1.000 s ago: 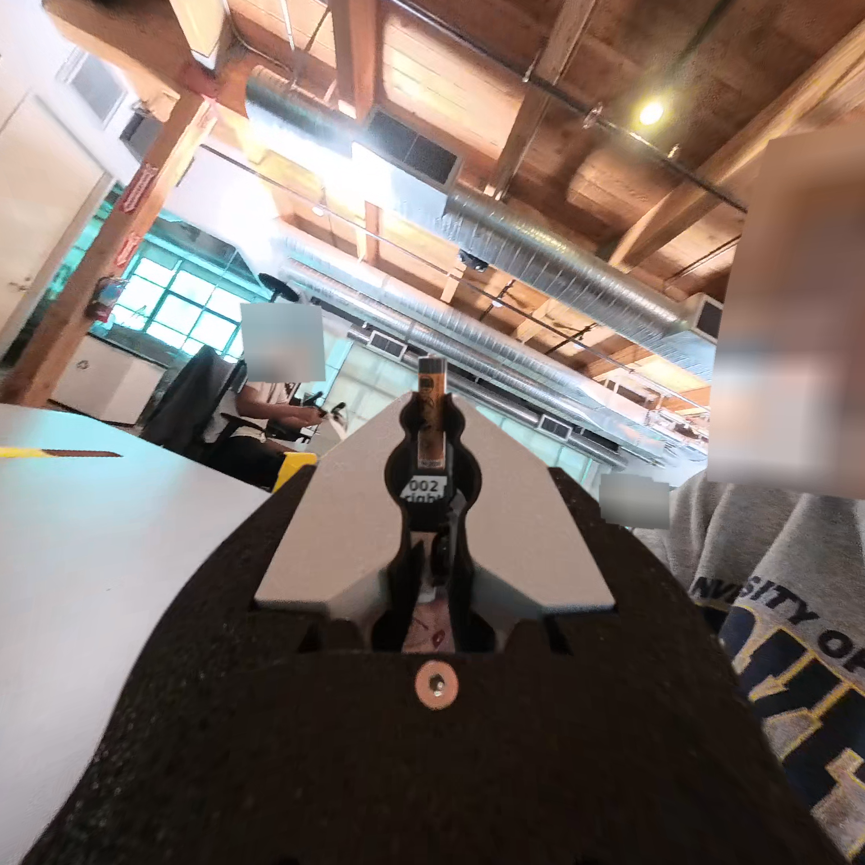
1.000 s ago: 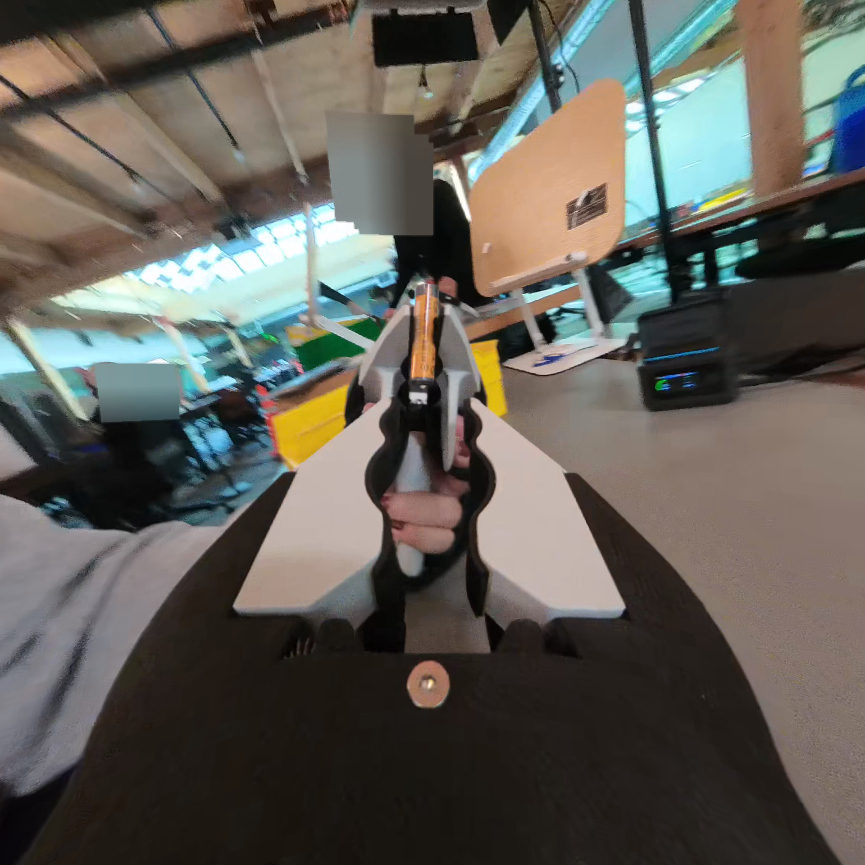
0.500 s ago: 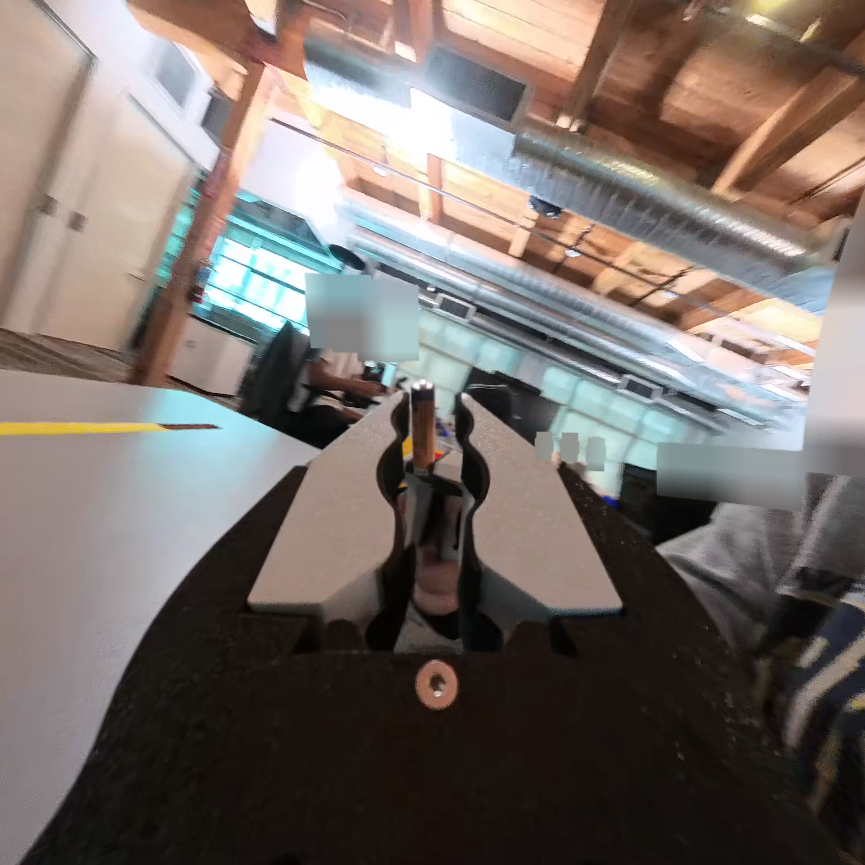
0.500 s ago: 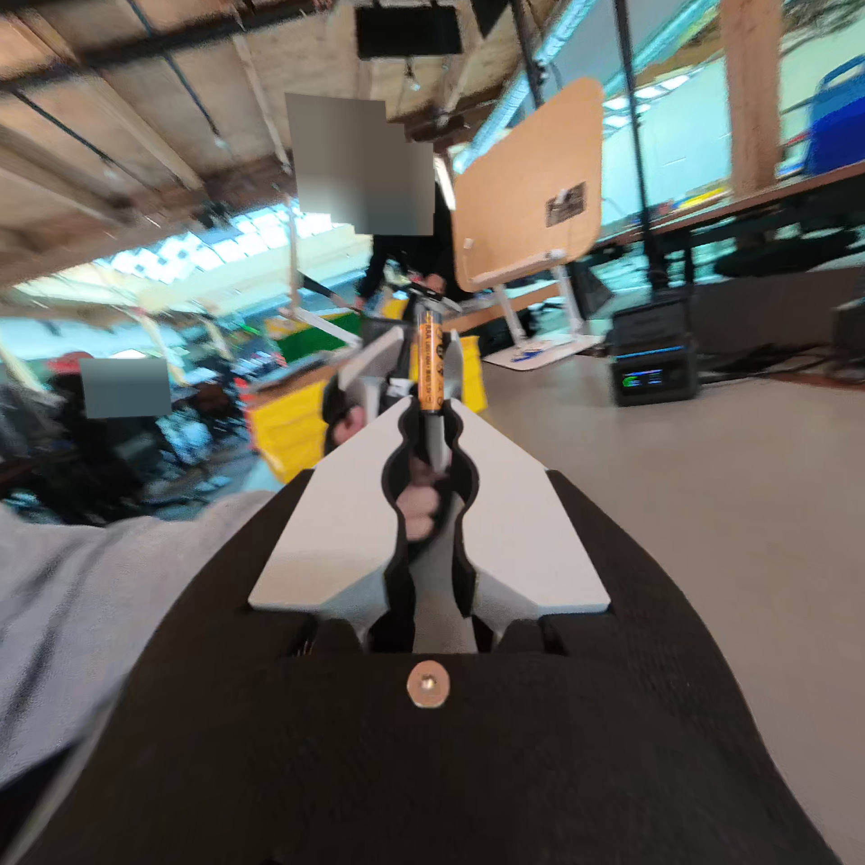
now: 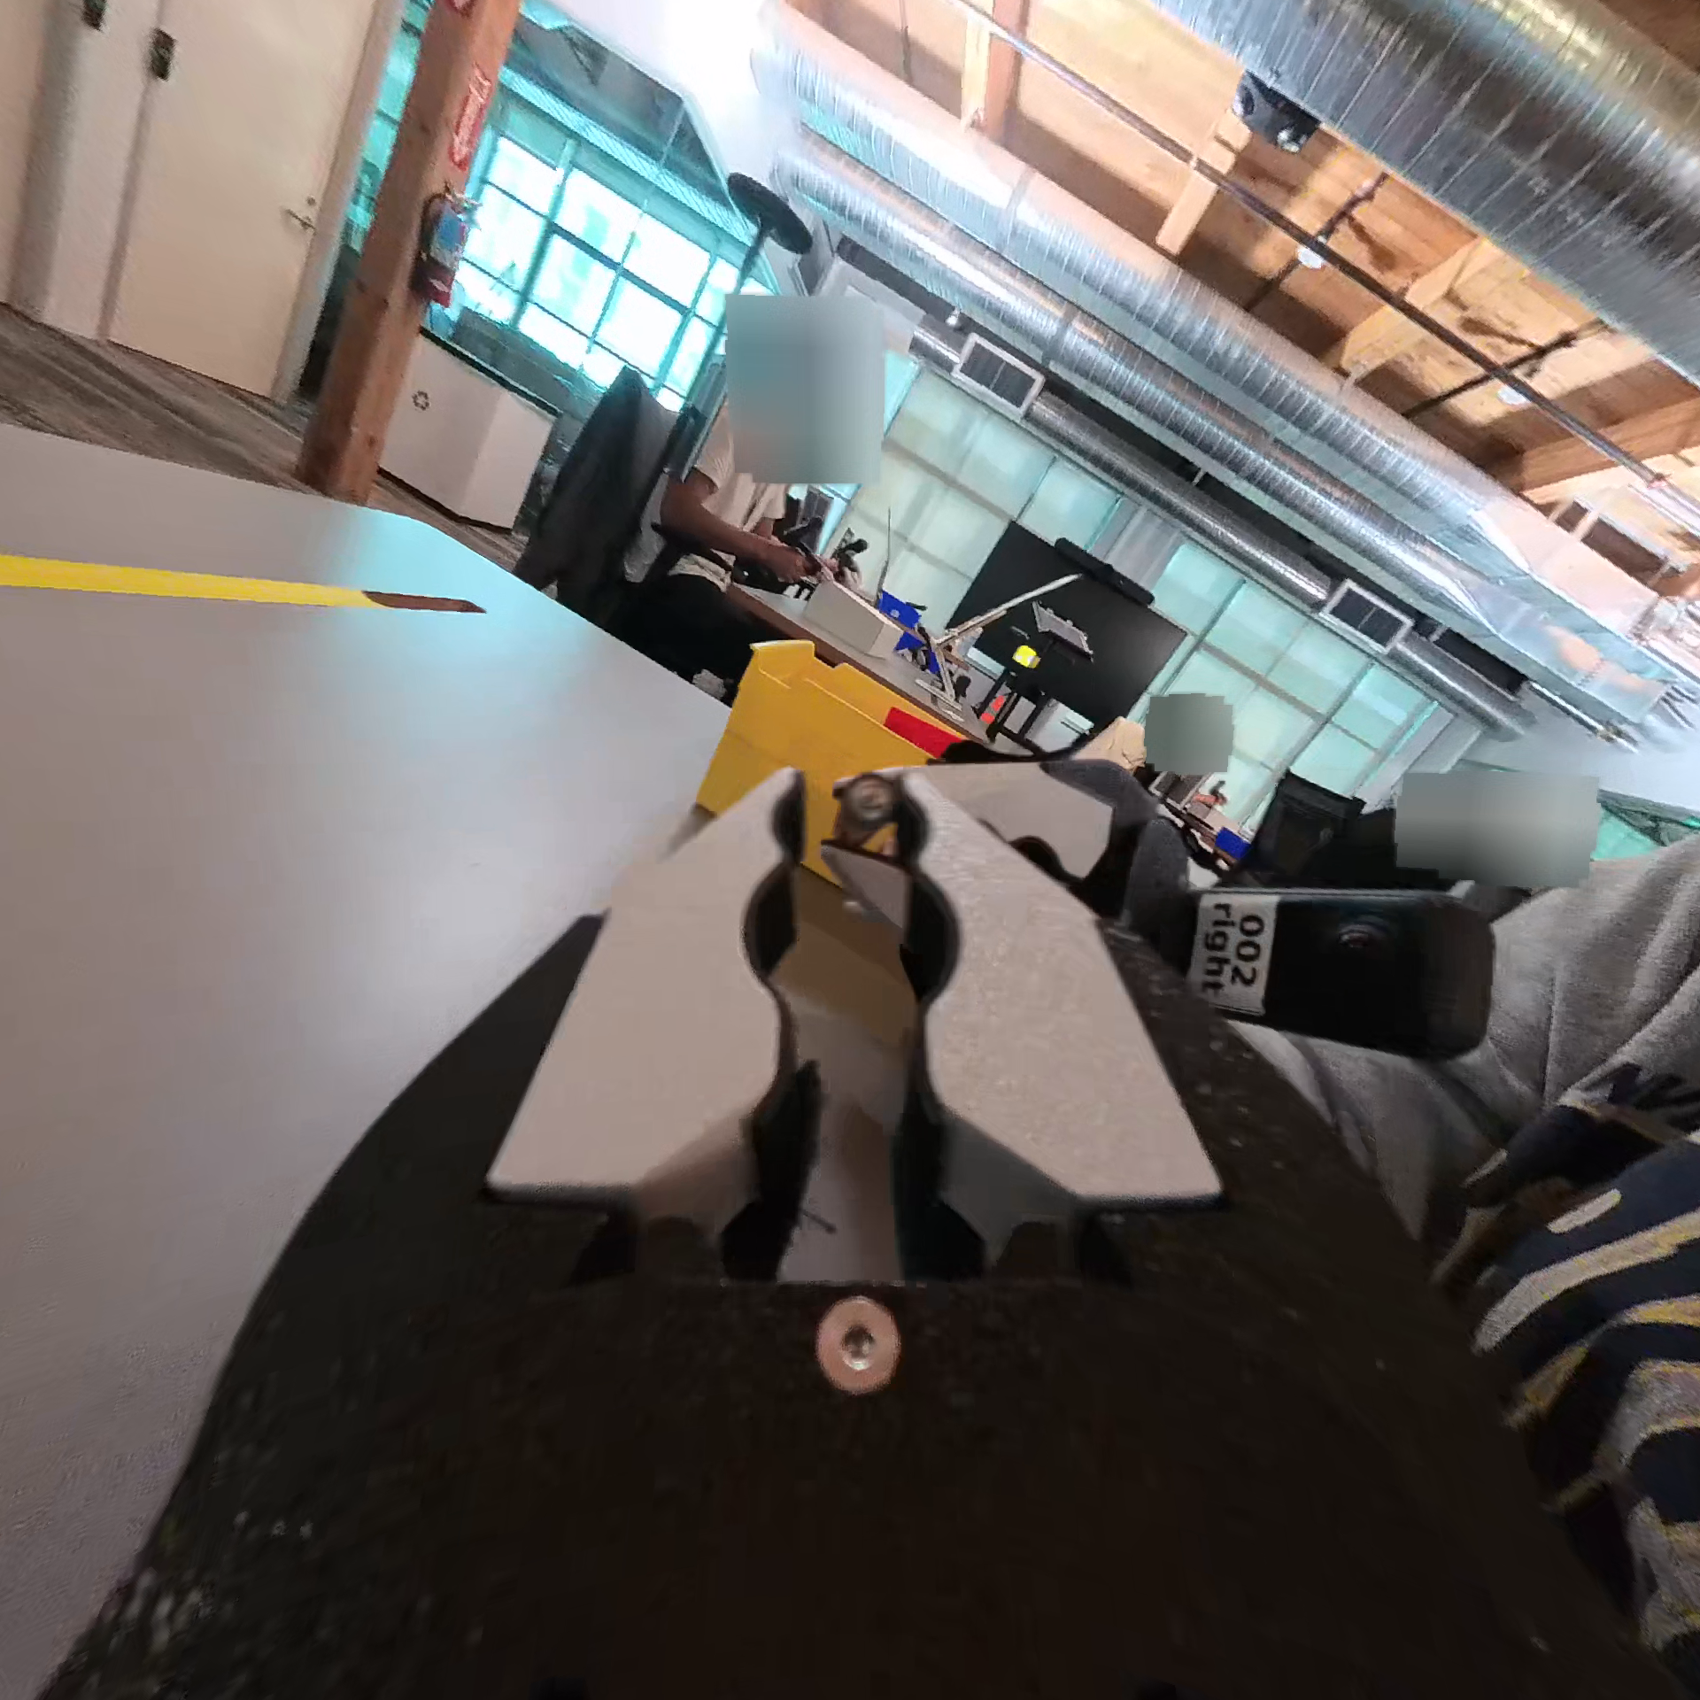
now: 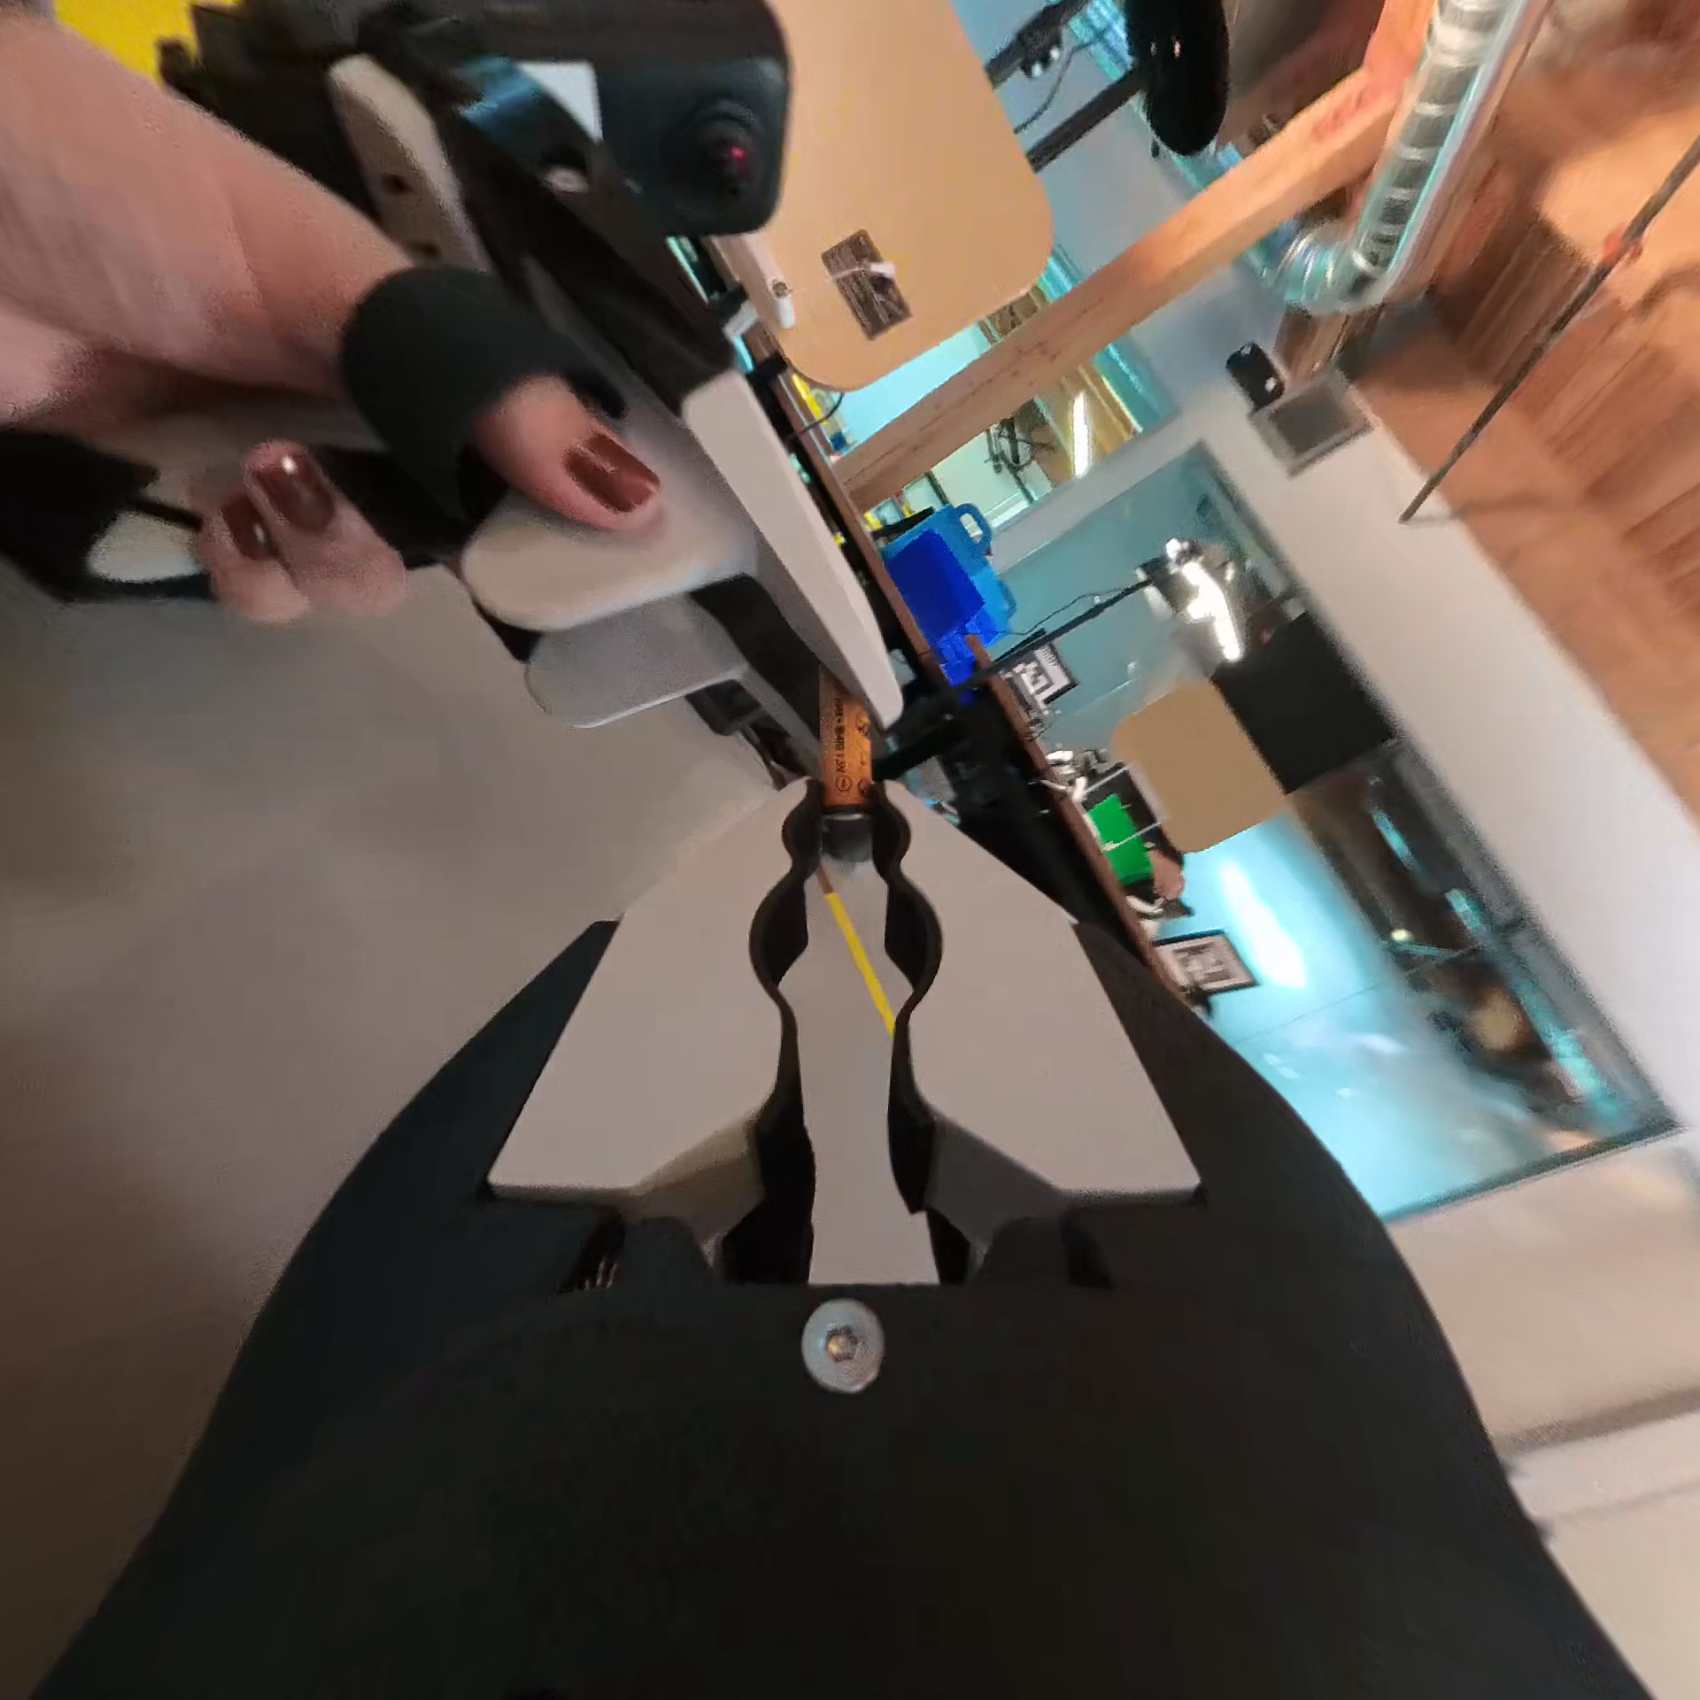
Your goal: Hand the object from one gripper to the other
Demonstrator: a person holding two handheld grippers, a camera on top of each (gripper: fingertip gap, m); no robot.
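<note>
- Open workshop hall with timber ceiling beams and silver ducts; below both tools lies a pale grey tabletop [image 5: 230, 874] with a strip of yellow tape [image 5: 184, 581] on it, and a yellow plastic bin [image 5: 800, 727] sits at its far edge
- The small orange cylindrical battery [image 6: 844, 745] is held up in the air above the tabletop, right where the two tools meet nearly at right angles
- The right hand-held gripper [image 6: 846, 814] has its grey fingertips closed on the battery's lower end, so that the orange body sticks out beyond them
- The left hand-held gripper [image 5: 851, 809] has its jaws standing wider than the battery; the left wrist view shows the metal end cap lying against one finger with a clear gap to the other, so this tool frames the battery without clamping it
- A person's hand in a black fingerless glove [image 6: 368, 414] works the left tool's handle
- Step in hand, as I judge it: the exchange itself, with only the right tool bearing the load
- Which way the battery is travelling cannot be read from this moment alone
- If the left tool is receiving, the next move calls for squeezing its jaws squarely onto the upper body before the right tool lets go, with both tools held steady; a smooth round cell could roll or slip out of a skewed pinch
</note>
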